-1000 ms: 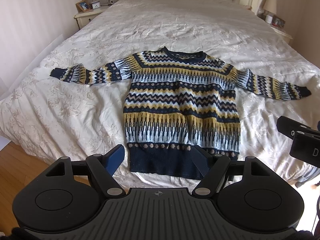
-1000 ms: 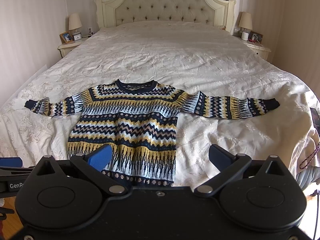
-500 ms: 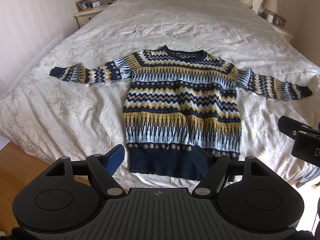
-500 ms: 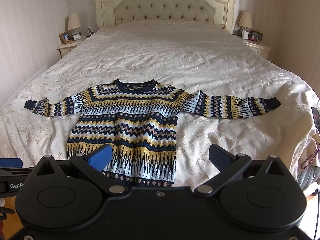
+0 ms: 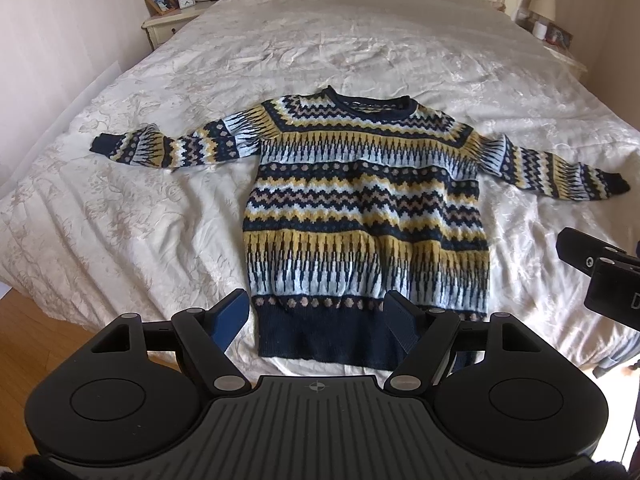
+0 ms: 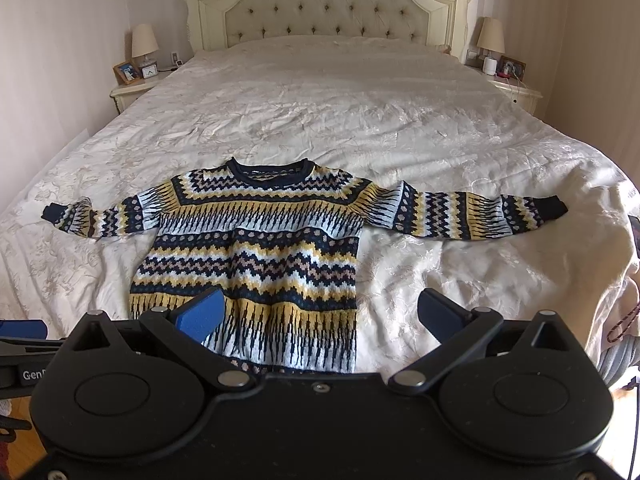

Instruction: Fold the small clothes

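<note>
A patterned knit sweater point(image 5: 366, 216) in navy, yellow, pale blue and tan bands lies flat and face up on the cream bedspread point(image 5: 320, 52), near the foot end of the bed. Its navy neckband point(image 6: 270, 170) points toward the tufted headboard point(image 6: 326, 4), and its navy hem point(image 5: 328, 338) lies closest to the bed's foot edge. Both sleeves are spread straight out to the sides, the left sleeve point(image 5: 168, 150) reaching toward the side with the wooden floor point(image 5: 36, 344) and the right sleeve point(image 6: 476, 216) toward the opposite bed edge.

The left gripper point(image 5: 316, 320) hovers above the hem, its two blue-padded fingers set wide apart on either side of the hem's left half, holding nothing. The right gripper point(image 6: 316, 314) hangs over the sweater's lower right corner, also spread wide and empty, one finger over the knit and the other over bare bedspread just beside the sweater.

Beyond the sweater, a nightstand point(image 6: 134, 90) on the headboard's left carries a lamp point(image 6: 145, 42), a framed photo point(image 6: 126, 72) and a small clock point(image 6: 149, 71); another lamp point(image 6: 491, 36) stands on the headboard's right.
</note>
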Action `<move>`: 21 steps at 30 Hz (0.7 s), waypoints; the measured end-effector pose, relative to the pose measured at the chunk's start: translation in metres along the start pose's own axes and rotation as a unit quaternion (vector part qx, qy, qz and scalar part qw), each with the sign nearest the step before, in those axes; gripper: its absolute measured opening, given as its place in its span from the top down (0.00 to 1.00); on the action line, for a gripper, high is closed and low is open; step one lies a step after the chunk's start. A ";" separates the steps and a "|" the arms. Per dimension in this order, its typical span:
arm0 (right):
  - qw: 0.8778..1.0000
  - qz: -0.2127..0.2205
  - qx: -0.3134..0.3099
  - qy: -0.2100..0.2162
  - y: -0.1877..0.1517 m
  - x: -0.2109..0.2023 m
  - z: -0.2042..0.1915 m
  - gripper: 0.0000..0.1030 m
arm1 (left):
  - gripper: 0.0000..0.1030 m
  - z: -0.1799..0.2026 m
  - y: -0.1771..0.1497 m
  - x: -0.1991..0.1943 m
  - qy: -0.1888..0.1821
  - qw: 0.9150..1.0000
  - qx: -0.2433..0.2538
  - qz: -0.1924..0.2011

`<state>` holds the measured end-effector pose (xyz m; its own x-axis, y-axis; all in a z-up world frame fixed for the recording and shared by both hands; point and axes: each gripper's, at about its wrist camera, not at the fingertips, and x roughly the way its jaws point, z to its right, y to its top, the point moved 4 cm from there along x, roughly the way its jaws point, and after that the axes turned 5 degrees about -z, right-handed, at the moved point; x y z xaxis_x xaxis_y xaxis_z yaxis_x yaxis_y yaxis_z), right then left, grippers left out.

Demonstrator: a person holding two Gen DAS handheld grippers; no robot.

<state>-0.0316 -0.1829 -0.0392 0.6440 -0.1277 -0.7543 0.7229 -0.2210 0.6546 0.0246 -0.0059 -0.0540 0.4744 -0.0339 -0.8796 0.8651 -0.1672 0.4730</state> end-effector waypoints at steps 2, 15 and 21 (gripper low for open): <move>1.000 0.000 0.002 0.001 0.002 0.002 -0.001 0.01 | 0.30 -0.006 0.016 0.003 -0.006 1.000 0.002 -0.004; 0.991 0.123 0.042 -0.024 0.076 0.011 -0.018 0.01 | 0.36 -0.032 0.110 0.013 -0.021 0.998 0.026 0.057; 0.982 0.168 0.081 -0.019 0.100 0.018 -0.020 0.01 | 0.36 -0.037 0.145 0.020 -0.056 0.991 0.065 0.101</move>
<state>0.0578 -0.1883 0.0135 0.8274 -0.2543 -0.5007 0.4201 -0.3115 0.8524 0.1650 0.0053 -0.0011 0.6083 -0.1886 -0.7709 0.7220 -0.2718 0.6362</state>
